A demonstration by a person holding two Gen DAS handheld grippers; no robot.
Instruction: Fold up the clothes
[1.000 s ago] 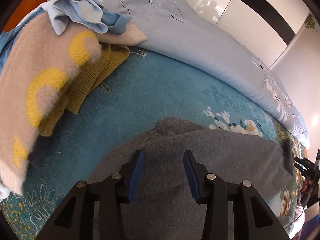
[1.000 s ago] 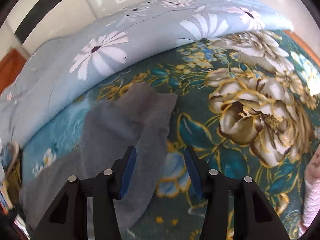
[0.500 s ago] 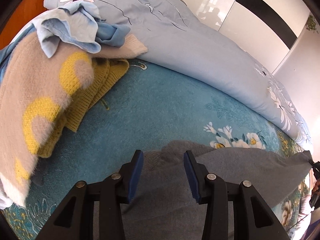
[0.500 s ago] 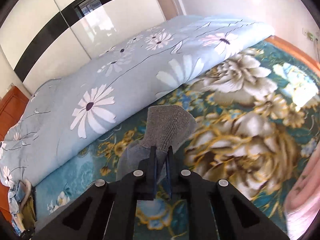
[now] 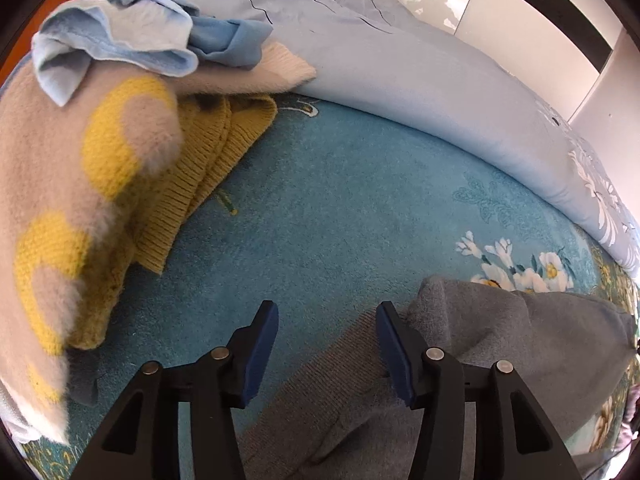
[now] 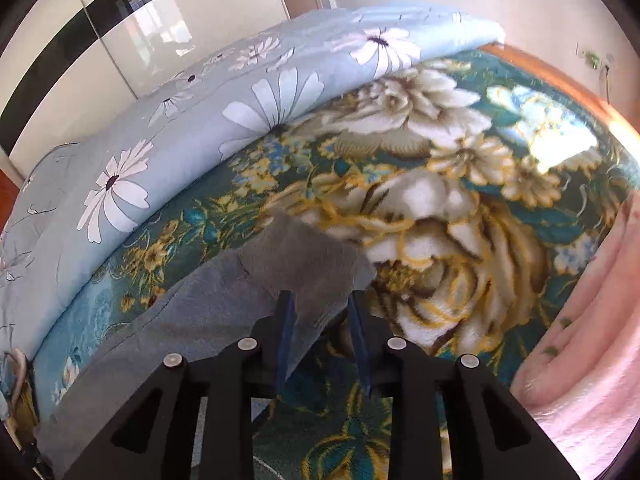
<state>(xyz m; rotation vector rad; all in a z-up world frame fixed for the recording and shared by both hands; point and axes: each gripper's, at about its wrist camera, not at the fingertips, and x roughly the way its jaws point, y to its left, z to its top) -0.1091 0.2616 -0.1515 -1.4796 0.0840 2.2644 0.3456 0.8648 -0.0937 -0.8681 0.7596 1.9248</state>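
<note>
A grey knit garment [image 5: 500,344] lies on the teal floral bedspread [image 5: 340,184], bunched at the lower right of the left wrist view. My left gripper [image 5: 326,344] is open and empty, its right finger at the garment's edge. In the right wrist view the garment [image 6: 192,312] stretches to the lower left. My right gripper [image 6: 322,332] has its jaws a little apart, with the garment's end [image 6: 312,256] lying between them.
A pile of clothes sits at left: a beige and yellow fuzzy sweater [image 5: 60,184], a mustard knit [image 5: 208,168] and light blue cloth [image 5: 132,36]. A rolled pale blue daisy quilt [image 6: 160,120] runs along the far side. A pink blanket [image 6: 592,340] lies at right.
My right gripper closed on the garment's end and pulled it right, then its jaws parted slightly. The garment slid right out from between my left fingers.
</note>
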